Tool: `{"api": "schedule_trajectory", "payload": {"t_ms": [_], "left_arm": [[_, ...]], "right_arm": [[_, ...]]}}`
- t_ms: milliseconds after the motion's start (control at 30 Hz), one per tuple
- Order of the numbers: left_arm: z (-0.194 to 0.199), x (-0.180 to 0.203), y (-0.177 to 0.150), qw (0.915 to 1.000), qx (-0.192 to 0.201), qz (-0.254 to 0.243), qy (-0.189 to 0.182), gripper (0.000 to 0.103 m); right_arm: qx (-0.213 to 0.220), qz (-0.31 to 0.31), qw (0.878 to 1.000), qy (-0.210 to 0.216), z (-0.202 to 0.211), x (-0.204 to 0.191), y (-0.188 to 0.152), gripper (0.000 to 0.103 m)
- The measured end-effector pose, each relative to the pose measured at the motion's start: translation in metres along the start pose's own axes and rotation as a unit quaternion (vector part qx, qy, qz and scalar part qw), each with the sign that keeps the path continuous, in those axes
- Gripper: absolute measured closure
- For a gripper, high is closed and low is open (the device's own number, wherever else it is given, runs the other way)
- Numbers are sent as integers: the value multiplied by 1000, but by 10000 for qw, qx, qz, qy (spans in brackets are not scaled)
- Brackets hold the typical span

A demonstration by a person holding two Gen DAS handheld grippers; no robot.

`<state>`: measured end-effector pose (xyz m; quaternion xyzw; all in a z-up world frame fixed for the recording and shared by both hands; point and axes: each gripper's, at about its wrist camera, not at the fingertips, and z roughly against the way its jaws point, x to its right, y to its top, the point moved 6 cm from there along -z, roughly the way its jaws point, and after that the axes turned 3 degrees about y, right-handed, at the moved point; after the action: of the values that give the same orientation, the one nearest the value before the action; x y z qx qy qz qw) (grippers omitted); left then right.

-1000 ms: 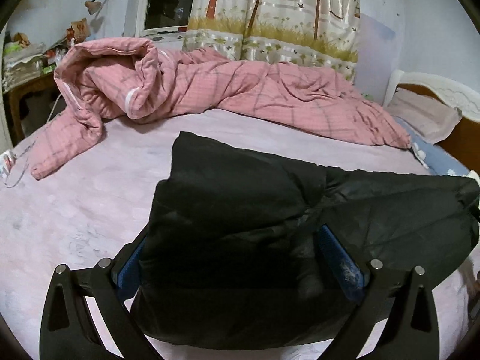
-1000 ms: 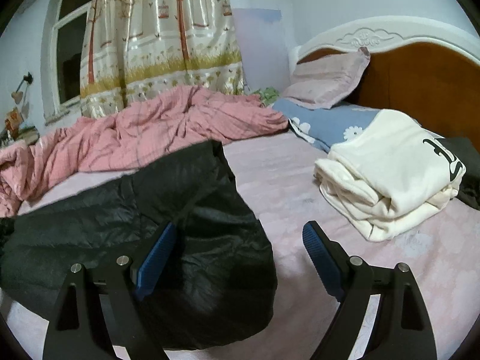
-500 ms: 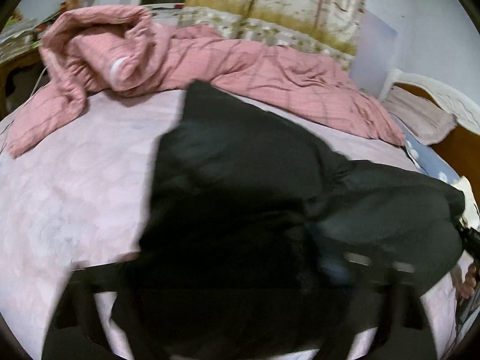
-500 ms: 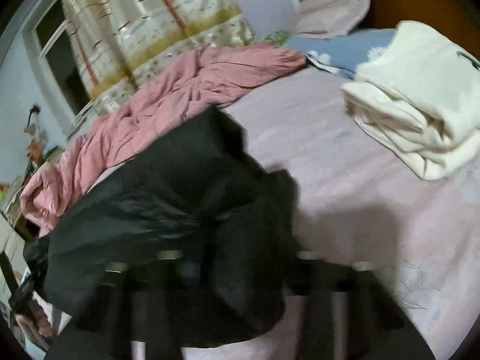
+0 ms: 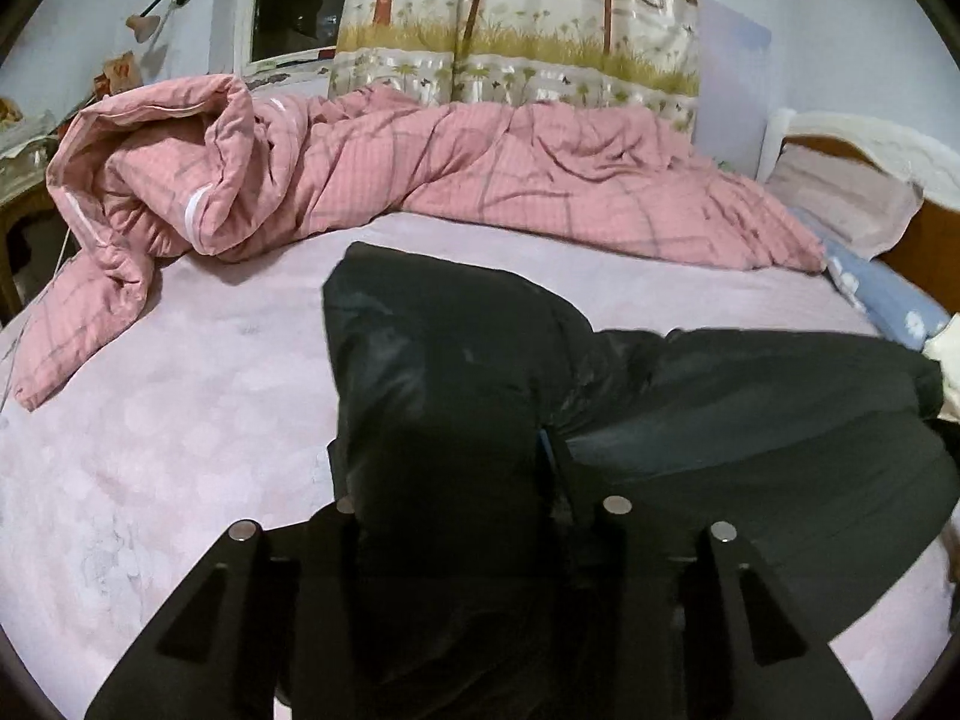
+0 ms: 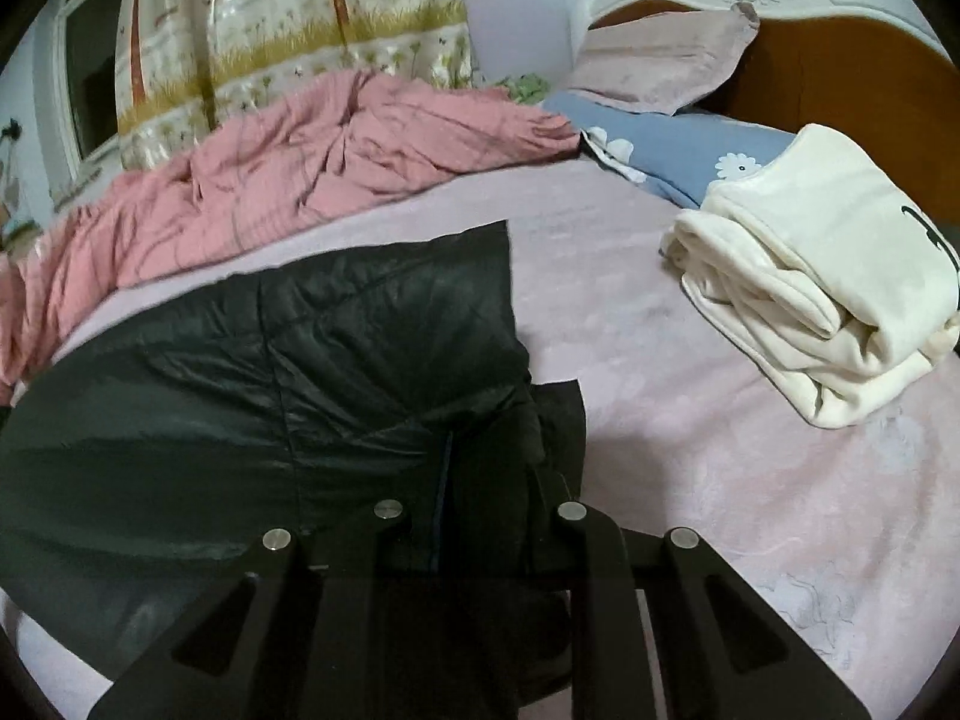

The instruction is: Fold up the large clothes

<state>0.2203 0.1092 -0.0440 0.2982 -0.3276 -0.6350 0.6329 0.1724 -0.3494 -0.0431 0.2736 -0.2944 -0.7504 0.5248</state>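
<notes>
A black padded jacket (image 5: 450, 360) lies spread on the pink bed sheet (image 5: 150, 420). In the left wrist view a bunched fold of it fills the gap of my left gripper (image 5: 444, 468), whose jaws are closing on the fabric. In the right wrist view the same jacket (image 6: 330, 348) stretches off to the left. My right gripper (image 6: 489, 474) has its jaws closing narrowly on a fold at the jacket's right edge. A strip of blue pad (image 6: 444, 462) shows against the cloth. Black fabric hides most of both grippers' fingertips.
A crumpled pink checked quilt (image 5: 480, 180) lies along the far side of the bed below a patterned curtain (image 5: 510, 18). A folded cream garment (image 6: 840, 276) sits at the right, near a blue pillow (image 6: 678, 144), a pink pillow (image 6: 660, 54) and the wooden headboard (image 6: 840, 78).
Both grippers stood wide open a second ago. They have moved forward and down and their jaws have drawn in on bunched folds of the black jacket.
</notes>
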Motion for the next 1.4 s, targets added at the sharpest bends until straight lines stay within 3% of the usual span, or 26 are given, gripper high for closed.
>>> {"api": "schedule_trajectory", "payload": {"t_ms": [33, 100, 200, 233, 333, 400, 467, 533, 567, 633, 700, 733, 767, 867, 933, 1000, 1067, 1100, 1133, 1167, 1200, 1233, 1267, 1300, 1400], "left_arm": [[-8, 1, -1, 9999, -116, -19, 44, 60], [-23, 2, -4, 9988, -479, -35, 105, 44], [-24, -4, -6, 9990, -440, 126, 13, 41], [-19, -5, -6, 9993, -316, 183, -24, 41], [7, -13, 1, 9989, 303, 355, 26, 37], [37, -19, 7, 9956, 847, 357, 185, 15], [61, -23, 10, 9916, 1232, 331, 226, 11], [78, -25, 11, 9908, 1315, 309, 121, 7], [84, -24, 9, 9914, 1261, 322, 93, 6], [91, -24, 0, 9939, 971, 513, -91, 6], [91, -26, -16, 9909, 417, 1100, -658, 6], [90, -26, -26, 9843, 178, 1415, -1040, 6], [87, -26, -36, 9763, -49, 1671, -1374, 6], [68, -28, -56, 9569, -526, 2231, -1783, 6], [54, -34, -60, 9464, -646, 2610, -1792, 6], [41, -36, -58, 9473, -568, 2657, -1698, 6], [25, -36, -58, 9488, -729, 2655, -1545, 6], [18, -36, -58, 9484, -732, 2683, -1520, 7], [14, -35, -57, 9487, -704, 2707, -1476, 8], [13, -33, -54, 9495, -633, 2689, -1491, 27], [14, -28, -51, 9488, -611, 2600, -1688, 58], [15, -22, -50, 9498, -592, 2486, -1805, 64], [20, -19, -48, 9532, -536, 2378, -1787, 75], [28, -15, -47, 9577, -474, 2249, -1731, 80], [66, -9, -46, 9660, -257, 1996, -1625, 82]], "right_arm": [[-57, -11, 10000, 34, -3, 0, -1, 85], [-158, -139, 9997, 139, -8, 5, -3, 82], [-153, -257, 9995, 131, -9, 11, -5, 74], [-148, -270, 9995, 117, -9, 11, -6, 72], [16, -468, 9988, 121, 2, 20, -4, 53], [326, -628, 9971, 279, 18, 29, -1, 42], [728, -690, 9937, 493, 43, 34, 1, 34], [954, -593, 9917, 627, 63, 33, 1, 23], [1015, -558, 9907, 716, 72, 31, 0, 16], [1013, -630, 9892, 848, 83, 27, -6, 14], [944, -925, 9858, 1039, 93, 27, -18, 14], [1009, -1212, 9803, 1186, 101, 29, -26, 11], [1088, -1423, 9749, 1325, 107, 31, -32, 0], [960, -1875, 9627, 1700, 104, 32, -43, 0], [687, -2001, 9592, 1874, 87, 31, -44, 0], [426, -2258, 9526, 1994, 64, 33, -45, 0], [23, -2571, 9389, 2290, 38, 33, -50, 0], [-203, -2733, 9309, 2414, 23, 34, -53, 0], [-203, -2712, 9322, 2388, 17, 33, -52, 2], [-111, -2582, 9379, 2314, 17, 31, -49, 9], [-87, -2481, 9419, 2263, 16, 28, -47, 31], [-51, -2439, 9448, 2186, 16, 27, -47, 43], [78, -2403, 9493, 2023, 21, 28, -46, 72], [259, -2320, 9530, 1929, 30, 28, -43, 81], [522, -2048, 9589, 1894, 62, 31, -39, 85]]}}
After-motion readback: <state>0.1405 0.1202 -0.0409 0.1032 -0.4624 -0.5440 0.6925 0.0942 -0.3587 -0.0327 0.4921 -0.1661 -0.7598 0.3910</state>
